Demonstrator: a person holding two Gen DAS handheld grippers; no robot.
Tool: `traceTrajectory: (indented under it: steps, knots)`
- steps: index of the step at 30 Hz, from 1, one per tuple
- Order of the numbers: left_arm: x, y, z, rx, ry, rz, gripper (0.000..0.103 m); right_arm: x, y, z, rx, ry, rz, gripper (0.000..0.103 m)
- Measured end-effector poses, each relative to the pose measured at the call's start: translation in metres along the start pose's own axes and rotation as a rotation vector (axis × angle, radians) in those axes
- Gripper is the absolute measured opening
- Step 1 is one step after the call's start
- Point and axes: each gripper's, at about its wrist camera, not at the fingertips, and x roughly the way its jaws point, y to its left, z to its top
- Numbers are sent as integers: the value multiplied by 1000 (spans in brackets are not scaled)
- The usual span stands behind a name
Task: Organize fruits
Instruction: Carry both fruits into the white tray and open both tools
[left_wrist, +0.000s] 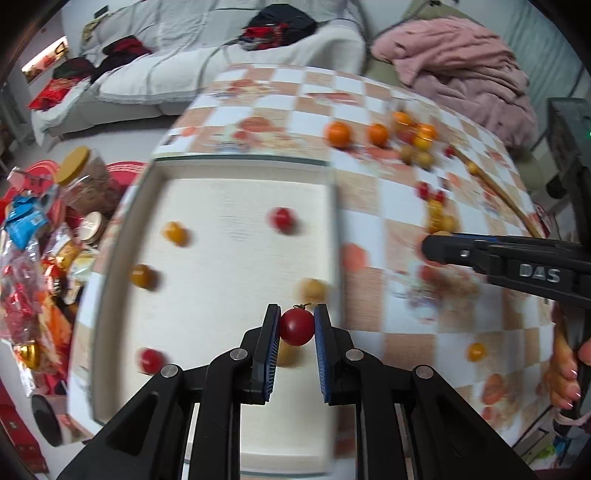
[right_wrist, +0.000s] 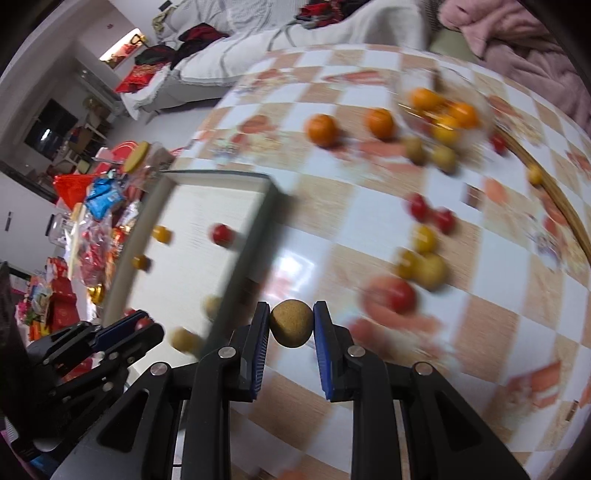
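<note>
left tongs (left_wrist: 295, 326): clamped on red tomato (left_wrist: 296, 326) over tray (left_wrist: 236, 173) | right tongs (right_wrist: 291, 325): clamped on tan fruit (right_wrist: 291, 324) over tabletop (right_wrist: 480, 332) | loose fruit motion-blurred, kinds unclear

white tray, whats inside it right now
Loose small fruits lie in the white tray: red, yellow and tan ones. The left gripper covers its near end.

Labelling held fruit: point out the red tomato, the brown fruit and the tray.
red tomato (left_wrist: 295, 326), left wrist view, centre of skin.
brown fruit (right_wrist: 291, 324), right wrist view, middle.
tray (left_wrist: 243, 164), left wrist view, far rim.
</note>
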Motion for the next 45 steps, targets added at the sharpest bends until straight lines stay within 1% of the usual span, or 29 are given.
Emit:
traceTrajectory:
  steps: [3,7,12,16,21,26,29,31,33,35,37,38,39,40,41,42,43,45]
  knots:
    - [8,31,4,-11,2,37,19,18,29,13,-2,8,26,26]
    - [27,63,12,-16,26,86,19,42,58,23,-23,26,33,26]
    - [45,84,15,-21,57,112,19,71,82,28,-71,79,9,26]
    - [53,92,12,-17,82,126,20,89,92,27,-115,114,-29,26]
    - [56,88,7,18,90,133,20,107,99,24,-161,160,-77,26]
    - [60,80,3,56,108,143,22,108,103,23,-189,157,-91,28]
    - [59,80,4,50,113,142,22,101,99,25,-160,147,-63,39]
    - [58,81,5,48,113,146,22,91,96,27,-141,117,-53,56]
    - [56,82,6,52,106,150,22,80,92,30,-118,85,-36,64]
    - [55,80,7,57,106,150,22,70,89,31,-99,64,-22,69]
    - [55,79,8,61,108,150,22,62,85,32,-76,48,-9,78]
    - [54,77,8,63,109,151,24,56,82,31,-58,37,1,79]
    - [53,76,8,64,106,147,49,52,79,30,-45,28,7,80]
    - [51,76,8,62,93,146,78,49,77,30,-34,22,11,80]
    - [44,74,8,62,49,151,81,46,76,29,-27,17,12,81]
    - [40,72,8,70,24,151,81,42,72,27,-15,9,13,81]
    - [39,69,8,90,26,141,81,40,70,26,-7,5,14,81]
    - [44,65,9,108,54,152,81,36,63,22,21,-5,12,81]
